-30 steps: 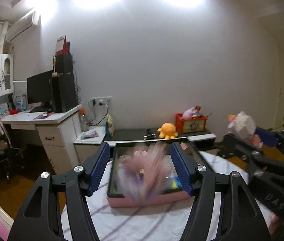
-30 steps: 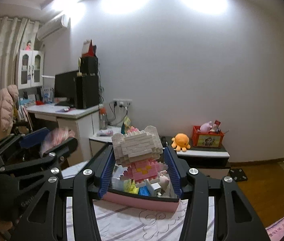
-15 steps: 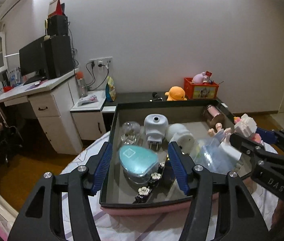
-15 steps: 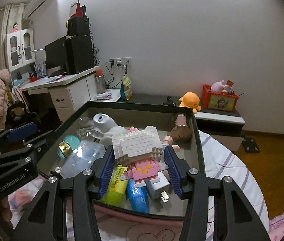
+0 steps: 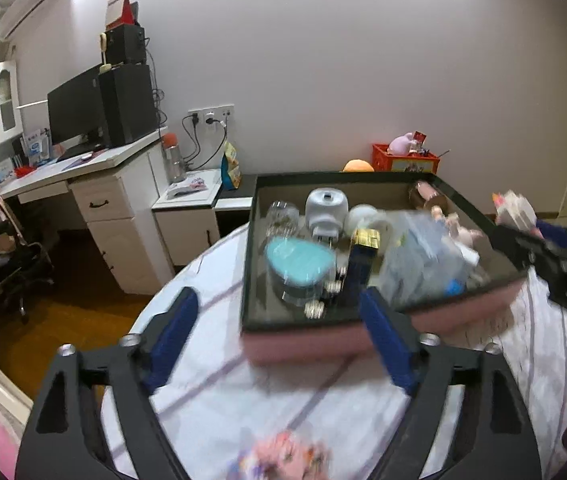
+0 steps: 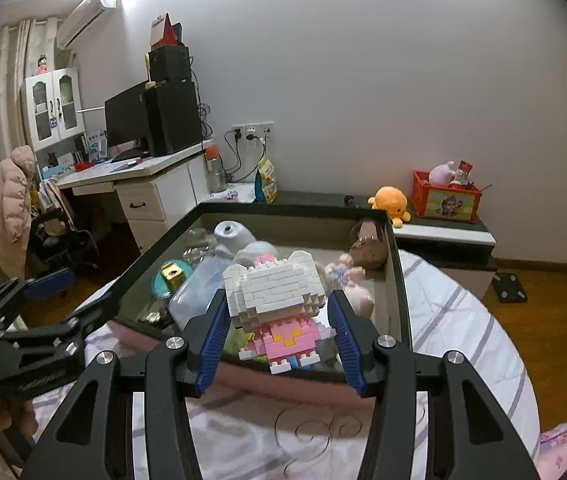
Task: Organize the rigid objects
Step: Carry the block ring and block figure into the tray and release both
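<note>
the white and pink toy-brick kitten figure (image 6: 279,312), knobbly and blocky, sat pinched between the ribbed blue pads of the right claw (image 6: 279,338), above the near edge of the shallow dark tray with a pink base (image 6: 397,276). the left claw (image 5: 283,336) had just been opening and stood spread wide with nothing between its pads. only the left view showed a blurred pink toy (image 5: 283,460) lying on the striped white bedsheet (image 5: 323,400) below that claw.
</note>
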Action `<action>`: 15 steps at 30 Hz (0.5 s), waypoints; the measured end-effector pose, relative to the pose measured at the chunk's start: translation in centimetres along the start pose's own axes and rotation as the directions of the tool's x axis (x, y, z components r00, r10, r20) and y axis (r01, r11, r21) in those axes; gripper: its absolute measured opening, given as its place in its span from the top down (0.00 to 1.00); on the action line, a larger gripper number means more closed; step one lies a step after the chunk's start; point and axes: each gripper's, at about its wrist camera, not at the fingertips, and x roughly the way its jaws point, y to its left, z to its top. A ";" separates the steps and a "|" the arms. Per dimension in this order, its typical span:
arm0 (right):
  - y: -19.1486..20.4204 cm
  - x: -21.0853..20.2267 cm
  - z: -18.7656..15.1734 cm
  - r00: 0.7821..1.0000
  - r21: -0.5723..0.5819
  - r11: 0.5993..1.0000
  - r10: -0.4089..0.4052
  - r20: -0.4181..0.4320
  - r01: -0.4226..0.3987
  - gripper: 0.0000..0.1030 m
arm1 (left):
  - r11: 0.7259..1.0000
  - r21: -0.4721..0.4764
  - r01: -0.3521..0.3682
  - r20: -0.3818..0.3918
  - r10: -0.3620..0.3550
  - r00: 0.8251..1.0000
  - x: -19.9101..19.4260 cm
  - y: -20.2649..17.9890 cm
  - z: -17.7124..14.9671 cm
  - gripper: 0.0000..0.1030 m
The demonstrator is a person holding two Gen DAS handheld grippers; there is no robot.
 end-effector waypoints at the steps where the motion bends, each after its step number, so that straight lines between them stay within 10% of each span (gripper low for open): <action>1: 0.1 -0.2 -0.1 1.000 0.004 1.000 0.005 0.005 -0.005 0.50 | 1.000 0.008 0.000 -0.007 0.000 1.000 -0.5 0.0 -0.7 0.08; 9: 0.4 -1.2 -0.9 1.000 0.002 1.000 0.009 -0.002 -0.009 0.50 | 0.998 0.049 0.031 -0.210 -0.021 0.978 -0.6 0.1 -6.9 0.09; 15: 0.6 -1.4 -0.9 1.000 0.006 1.000 0.010 0.000 -0.010 0.50 | 0.996 0.068 0.059 -0.286 -0.037 0.957 0.5 0.0 -7.7 0.39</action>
